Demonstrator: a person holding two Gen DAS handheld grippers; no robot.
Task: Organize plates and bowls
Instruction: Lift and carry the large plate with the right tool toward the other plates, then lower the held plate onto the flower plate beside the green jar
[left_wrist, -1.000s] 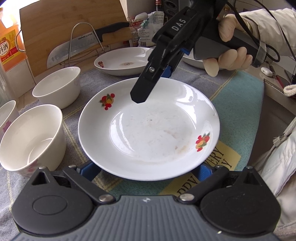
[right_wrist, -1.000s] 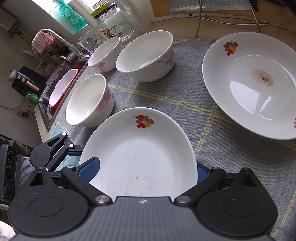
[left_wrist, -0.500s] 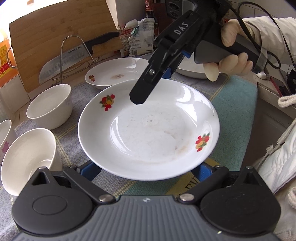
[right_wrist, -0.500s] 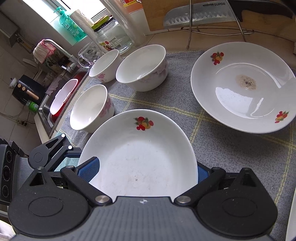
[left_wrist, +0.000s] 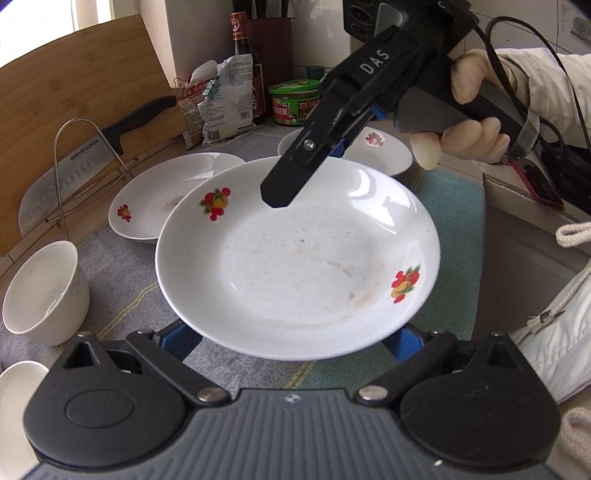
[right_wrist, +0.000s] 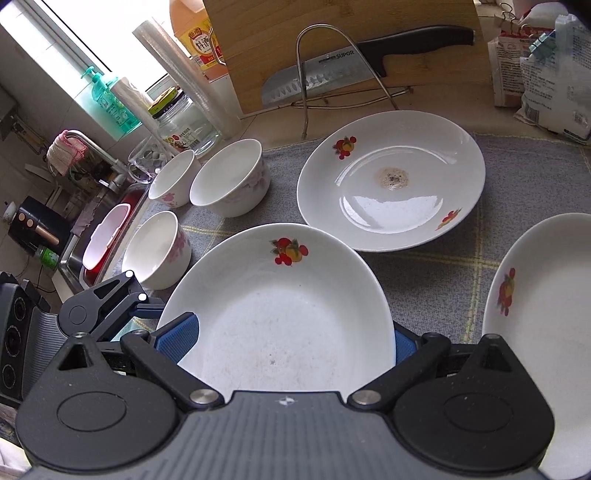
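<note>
Both grippers hold one white fruit-print plate (left_wrist: 299, 258) by opposite rims, lifted above the cloth; it also shows in the right wrist view (right_wrist: 280, 314). My left gripper (left_wrist: 291, 341) grips its near rim. My right gripper (left_wrist: 332, 147) grips its far rim; in its own view (right_wrist: 293, 341) the plate sits between the blue pads. A second plate (right_wrist: 391, 184) with a brown stain lies behind, a third (right_wrist: 543, 325) at right. Three white bowls (right_wrist: 229, 181) stand at left.
A cleaver on a wire rack (right_wrist: 325, 77) leans against a wooden cutting board (left_wrist: 74, 122) at the back. Sauce bottle, jar (left_wrist: 293, 103) and food bags (left_wrist: 221, 99) stand behind the plates. A sink (right_wrist: 107, 236) lies left of the bowls.
Both grippers have carried the plate up and toward the back right. The bowls have slid off to the left of the views, and the stained plate and third plate have come nearer.
</note>
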